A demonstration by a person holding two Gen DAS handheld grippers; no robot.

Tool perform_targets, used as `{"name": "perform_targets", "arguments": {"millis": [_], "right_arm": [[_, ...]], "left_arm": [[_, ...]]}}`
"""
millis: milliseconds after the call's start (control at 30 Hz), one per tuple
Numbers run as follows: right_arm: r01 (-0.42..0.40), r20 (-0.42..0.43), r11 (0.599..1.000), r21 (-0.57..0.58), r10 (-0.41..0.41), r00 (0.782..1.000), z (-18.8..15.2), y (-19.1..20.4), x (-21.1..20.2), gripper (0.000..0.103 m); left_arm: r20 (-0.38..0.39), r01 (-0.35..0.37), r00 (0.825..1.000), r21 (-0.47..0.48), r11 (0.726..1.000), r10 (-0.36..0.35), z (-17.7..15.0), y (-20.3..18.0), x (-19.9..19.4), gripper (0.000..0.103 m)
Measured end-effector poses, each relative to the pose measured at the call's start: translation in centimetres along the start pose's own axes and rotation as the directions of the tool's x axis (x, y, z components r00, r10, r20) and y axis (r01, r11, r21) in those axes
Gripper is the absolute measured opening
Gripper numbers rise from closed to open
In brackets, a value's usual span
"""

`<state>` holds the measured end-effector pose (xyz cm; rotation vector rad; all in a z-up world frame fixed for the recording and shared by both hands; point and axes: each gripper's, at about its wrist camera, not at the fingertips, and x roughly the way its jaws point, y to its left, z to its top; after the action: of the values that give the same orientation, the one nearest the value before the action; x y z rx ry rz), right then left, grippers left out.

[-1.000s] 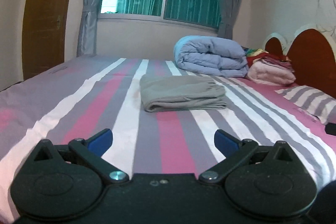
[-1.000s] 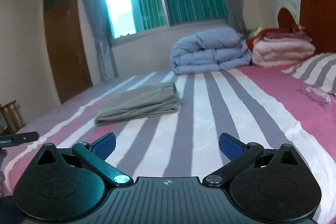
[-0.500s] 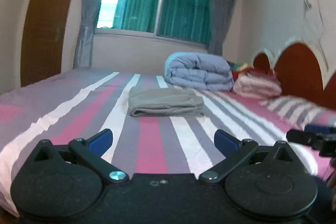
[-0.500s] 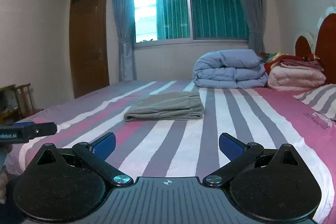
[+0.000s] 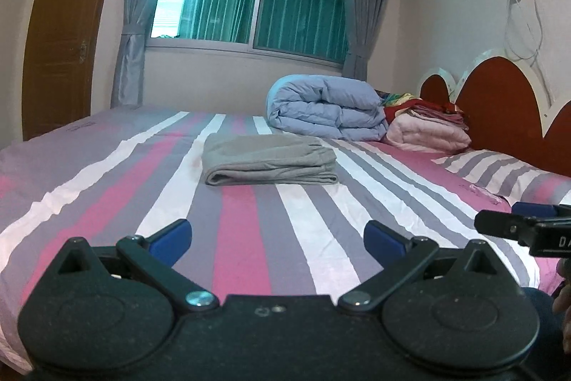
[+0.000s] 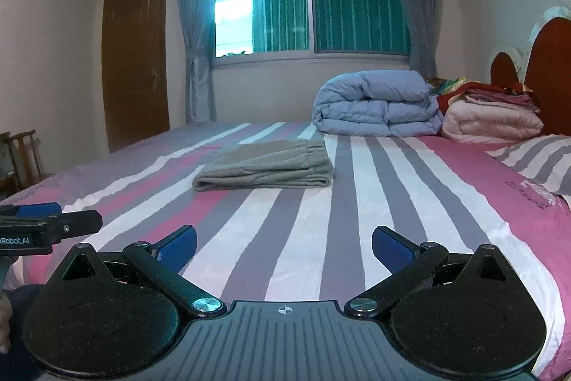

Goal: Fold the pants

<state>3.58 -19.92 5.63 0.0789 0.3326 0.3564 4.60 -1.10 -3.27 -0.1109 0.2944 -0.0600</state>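
Grey pants (image 5: 269, 159) lie folded in a neat stack mid-bed on the striped sheet (image 5: 246, 238), well apart from 2 hand-held grippers. The left gripper (image 5: 277, 236) and right gripper (image 6: 284, 243) hover at the bed's near edge, jaws spread wide (both empty).

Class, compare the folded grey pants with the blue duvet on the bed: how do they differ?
The grey pants form a thin, flat stack; the blue duvet is a thick, puffy bundle. The pants lie mid-bed, apart from other things; the duvet sits farther back, against a pink blanket. Both are folded and rest on the striped sheet.
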Motion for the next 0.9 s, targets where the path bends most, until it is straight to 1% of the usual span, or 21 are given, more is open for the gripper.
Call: {"name": "perform_targets", "arguments": {"millis": [433,900], "right_arm": [[-0.003,-0.006,1.0,0.016,0.003,1.0,0.06,-0.43,0.16,0.103],[-0.004,-0.009,1.0,0.007,0.004,1.0,0.04,-0.36,0.22,0.103]], "left_arm": [[-0.013,0.001,1.0,0.019,1.0,-0.001,0.15,-0.28,0.26,0.097],[-0.005,0.01,1.0,0.017,1.0,-0.01,0.04,-0.07,0.17,0.097]]}}
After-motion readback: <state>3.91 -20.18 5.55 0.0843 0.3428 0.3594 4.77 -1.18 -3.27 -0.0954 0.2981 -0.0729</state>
